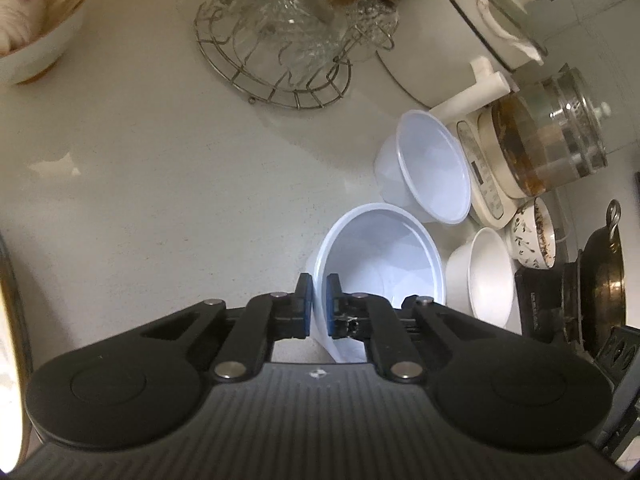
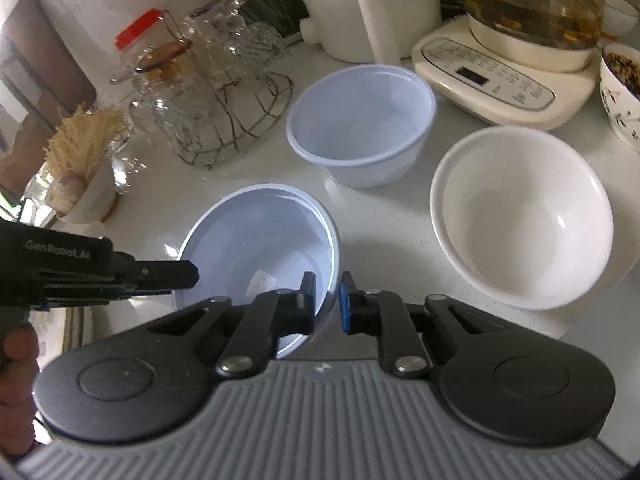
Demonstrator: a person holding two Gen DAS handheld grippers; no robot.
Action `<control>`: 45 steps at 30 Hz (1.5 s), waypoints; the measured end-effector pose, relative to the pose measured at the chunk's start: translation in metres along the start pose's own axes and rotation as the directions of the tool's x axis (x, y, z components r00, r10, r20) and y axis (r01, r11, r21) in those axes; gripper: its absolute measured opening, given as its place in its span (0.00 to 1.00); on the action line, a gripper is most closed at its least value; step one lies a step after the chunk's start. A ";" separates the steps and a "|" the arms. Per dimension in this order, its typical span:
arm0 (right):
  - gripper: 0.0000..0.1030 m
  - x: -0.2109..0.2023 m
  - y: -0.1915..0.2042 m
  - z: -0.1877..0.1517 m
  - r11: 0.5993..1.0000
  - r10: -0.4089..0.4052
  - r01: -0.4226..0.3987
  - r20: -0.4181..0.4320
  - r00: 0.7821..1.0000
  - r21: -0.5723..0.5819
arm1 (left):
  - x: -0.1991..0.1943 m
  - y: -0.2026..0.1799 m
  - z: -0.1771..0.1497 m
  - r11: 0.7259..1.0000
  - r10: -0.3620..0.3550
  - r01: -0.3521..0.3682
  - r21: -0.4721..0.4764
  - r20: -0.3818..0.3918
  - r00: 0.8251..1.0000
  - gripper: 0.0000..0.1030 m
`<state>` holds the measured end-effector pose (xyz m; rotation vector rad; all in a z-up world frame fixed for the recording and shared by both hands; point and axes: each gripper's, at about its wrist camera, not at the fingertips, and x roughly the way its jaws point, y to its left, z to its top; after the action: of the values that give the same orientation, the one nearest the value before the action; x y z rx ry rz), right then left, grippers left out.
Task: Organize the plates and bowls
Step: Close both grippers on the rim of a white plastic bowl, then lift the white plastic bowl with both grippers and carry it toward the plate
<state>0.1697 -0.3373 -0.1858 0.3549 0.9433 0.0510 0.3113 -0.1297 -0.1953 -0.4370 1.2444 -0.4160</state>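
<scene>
Two claws of mine clamped the near pale blue bowl (image 2: 260, 236) on the table (image 1: 160, 184): my left claw (image 1: 319, 306) on its left rim, my right claw (image 2: 327, 304) on its right rim, beside another blue bowl (image 2: 360, 124) and a white bowl (image 2: 520, 216)

The near bowl (image 2: 256, 236) sits before a second bowl (image 2: 360, 124), a third bowl (image 2: 520, 216) to its right.

Soft, even indoor light is seen. Pale glare patches are cast on the counter (image 1: 140, 152); highlights are caught by the white bowl (image 2: 520, 216). Shadows are faint. Edges are bent and darkened by fisheye distortion. Slight blur throughout.
</scene>
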 end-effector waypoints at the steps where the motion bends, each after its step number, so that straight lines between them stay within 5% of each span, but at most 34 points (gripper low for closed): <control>1: 0.14 -0.002 0.002 0.002 1.000 0.011 -0.011 0.001 1.000 -0.006 | -0.005 0.000 -0.001 1.000 0.000 0.000 -0.008 0.005 1.000 0.08; 21: 0.14 0.005 0.077 0.019 0.948 0.182 -0.191 -0.059 0.982 -0.255 | -0.092 0.043 -0.036 0.986 0.112 -0.083 -0.143 0.207 0.972 0.08; 45: 0.18 0.037 0.089 0.001 0.940 0.141 -0.182 -0.156 0.978 -0.290 | -0.069 0.070 -0.047 0.970 0.171 -0.139 -0.198 0.153 0.973 0.14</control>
<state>0.2021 -0.2466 -0.1856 0.1439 1.0195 0.3715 0.2518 -0.0384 -0.1895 -0.5186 1.1462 -0.1253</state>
